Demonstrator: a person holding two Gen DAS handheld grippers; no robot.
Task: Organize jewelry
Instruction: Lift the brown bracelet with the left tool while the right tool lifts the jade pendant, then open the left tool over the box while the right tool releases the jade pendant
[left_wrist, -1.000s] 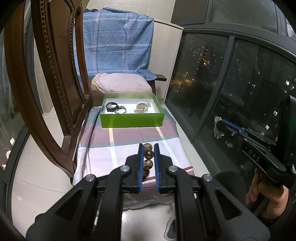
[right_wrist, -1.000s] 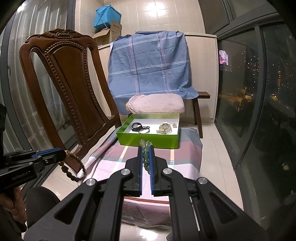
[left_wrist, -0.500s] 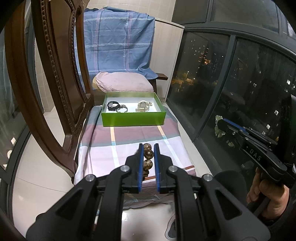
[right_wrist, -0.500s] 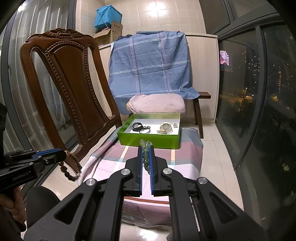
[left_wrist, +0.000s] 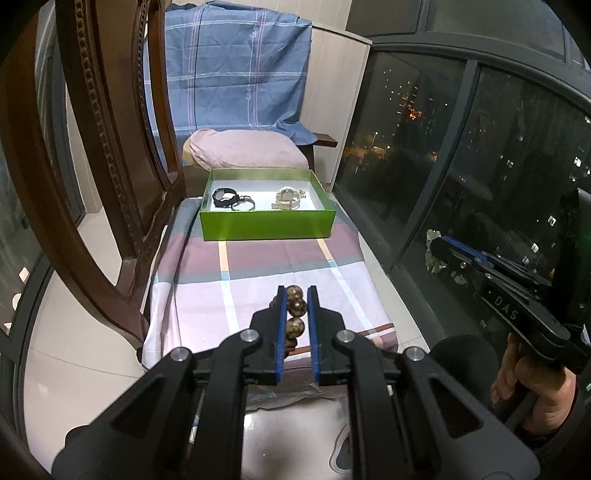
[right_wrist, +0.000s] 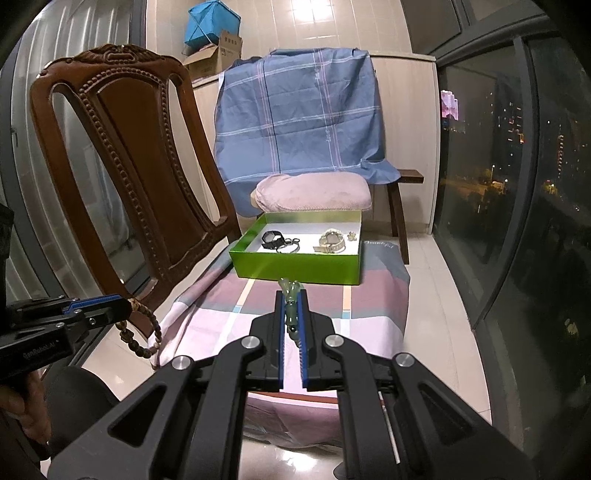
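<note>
A: Hanging from the left gripper (left_wrist: 296, 291), a brown bead bracelet (left_wrist: 296, 306), pinched between nearly closed blue pads, its loop dangling below in the right wrist view (right_wrist: 142, 334).

B: Sitting pinched in the right gripper (right_wrist: 291, 293), a pale green bracelet (right_wrist: 290, 301), pads almost together, one end poking out past the tips.

A: Waiting at 12 o'clock from both grippers, the green box (left_wrist: 267, 223) on the far end of the worktop (left_wrist: 258, 273), under a plaid cloth.

B: Lying inside on the white floor of the box: a black watch (left_wrist: 223, 195) with a thin ring bangle (left_wrist: 243, 206) touching it toward 9 o'clock, a pale watch (left_wrist: 288, 197) toward 3 o'clock.

A: Standing at 9 o'clock of the worktop, a carved wooden chair (right_wrist: 122, 155). Resting beyond the box, a pink cushion (right_wrist: 314, 192), with a blue checked sheet (right_wrist: 299, 118) draping behind it.

B: Showing at 3 o'clock, a dark window (left_wrist: 461, 155) with city lights.
</note>
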